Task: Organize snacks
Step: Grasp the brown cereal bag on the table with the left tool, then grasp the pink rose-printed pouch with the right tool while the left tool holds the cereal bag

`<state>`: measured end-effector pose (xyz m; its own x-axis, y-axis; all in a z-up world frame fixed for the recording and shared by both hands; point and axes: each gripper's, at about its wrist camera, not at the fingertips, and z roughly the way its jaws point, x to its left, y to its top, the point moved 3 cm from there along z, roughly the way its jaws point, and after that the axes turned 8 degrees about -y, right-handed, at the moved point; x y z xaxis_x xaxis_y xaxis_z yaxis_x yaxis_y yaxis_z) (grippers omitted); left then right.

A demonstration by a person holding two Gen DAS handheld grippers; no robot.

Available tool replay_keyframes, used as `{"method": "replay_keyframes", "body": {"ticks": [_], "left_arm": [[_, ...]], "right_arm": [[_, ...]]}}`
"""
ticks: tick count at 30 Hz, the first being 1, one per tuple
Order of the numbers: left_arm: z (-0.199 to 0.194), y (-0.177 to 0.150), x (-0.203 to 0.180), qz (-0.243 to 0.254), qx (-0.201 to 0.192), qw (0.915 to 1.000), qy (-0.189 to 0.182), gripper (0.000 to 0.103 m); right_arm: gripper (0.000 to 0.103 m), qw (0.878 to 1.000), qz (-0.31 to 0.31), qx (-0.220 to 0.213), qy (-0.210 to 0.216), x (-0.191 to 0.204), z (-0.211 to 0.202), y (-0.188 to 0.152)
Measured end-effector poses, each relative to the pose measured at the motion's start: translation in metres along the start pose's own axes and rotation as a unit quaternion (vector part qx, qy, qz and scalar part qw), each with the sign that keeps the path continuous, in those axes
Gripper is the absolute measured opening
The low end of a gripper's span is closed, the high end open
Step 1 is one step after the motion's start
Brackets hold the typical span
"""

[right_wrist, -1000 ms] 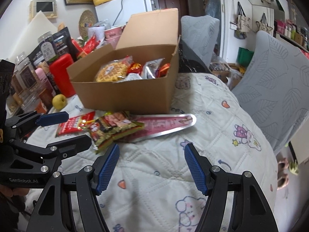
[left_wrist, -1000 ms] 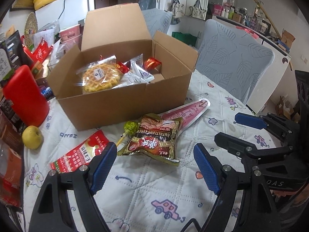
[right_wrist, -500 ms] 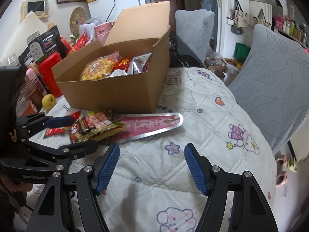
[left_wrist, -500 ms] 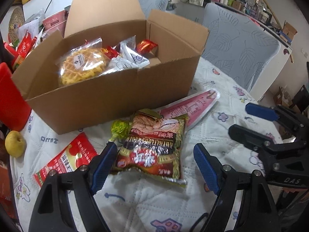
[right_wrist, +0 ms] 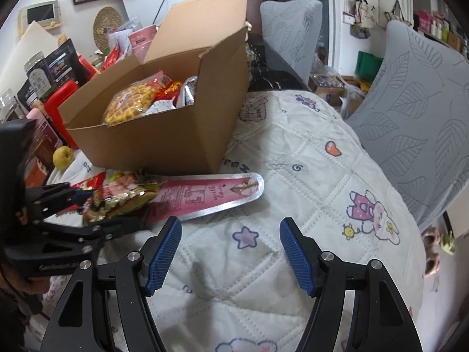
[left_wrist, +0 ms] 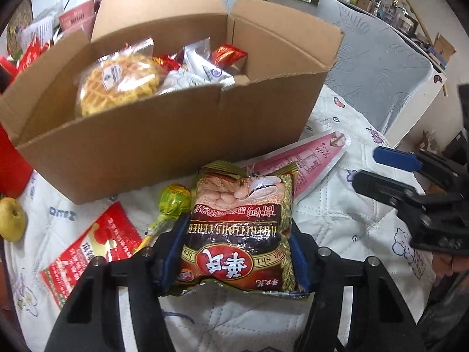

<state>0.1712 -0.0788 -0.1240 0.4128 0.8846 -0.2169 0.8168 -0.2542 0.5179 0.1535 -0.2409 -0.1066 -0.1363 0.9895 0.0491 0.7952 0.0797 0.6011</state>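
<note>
Foil cereal packet [left_wrist: 239, 228] sits pinched between the left gripper [left_wrist: 236, 252] fingers at six o'clock. The right gripper [right_wrist: 230, 252] hangs spread wide, holding nothing. Beyond, at twelve o'clock, stands the cardboard box [left_wrist: 164, 146] of snacks.

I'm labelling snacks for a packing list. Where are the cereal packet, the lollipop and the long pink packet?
cereal packet [left_wrist: 240, 228]: left wrist view, middle of its printed front.
lollipop [left_wrist: 175, 199]: left wrist view, its green wrapped head.
long pink packet [right_wrist: 211, 195]: right wrist view, middle of its pink face.
</note>
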Motion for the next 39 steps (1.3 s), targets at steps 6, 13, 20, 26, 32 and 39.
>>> {"method": "replay_keyframes", "body": {"ticks": [6, 13, 20, 26, 32, 39], "left_arm": [[-0.016, -0.003, 0.001, -0.016, -0.007, 0.9998, -0.006, 0.059], [-0.037, -0.014, 0.005, -0.027, -0.020, 0.9994, 0.012, 0.059], [-0.046, -0.029, 0.010, -0.040, -0.017, 0.9988, 0.021, 0.059], [-0.049, -0.028, 0.012, -0.046, -0.022, 0.9985, 0.022, 0.059], [-0.054, -0.029, 0.009, -0.042, -0.028, 0.9986, 0.017, 0.059], [-0.060, -0.034, 0.008, -0.044, -0.032, 0.9984, 0.015, 0.059]], "right_arm": [[0.070, 1.000, -0.003, 0.009, 0.003, -0.003, 0.016, 0.012], [0.072, 0.999, -0.036, 0.016, 0.008, -0.003, 0.033, 0.026], [0.073, 0.997, -0.066, 0.033, 0.037, 0.003, 0.052, 0.036], [0.073, 0.995, -0.076, 0.042, 0.054, 0.005, 0.057, 0.035], [0.062, 0.993, -0.078, 0.055, 0.071, 0.004, 0.049, 0.028], [0.019, 0.993, -0.067, 0.043, 0.087, 0.002, 0.030, 0.017]]}}
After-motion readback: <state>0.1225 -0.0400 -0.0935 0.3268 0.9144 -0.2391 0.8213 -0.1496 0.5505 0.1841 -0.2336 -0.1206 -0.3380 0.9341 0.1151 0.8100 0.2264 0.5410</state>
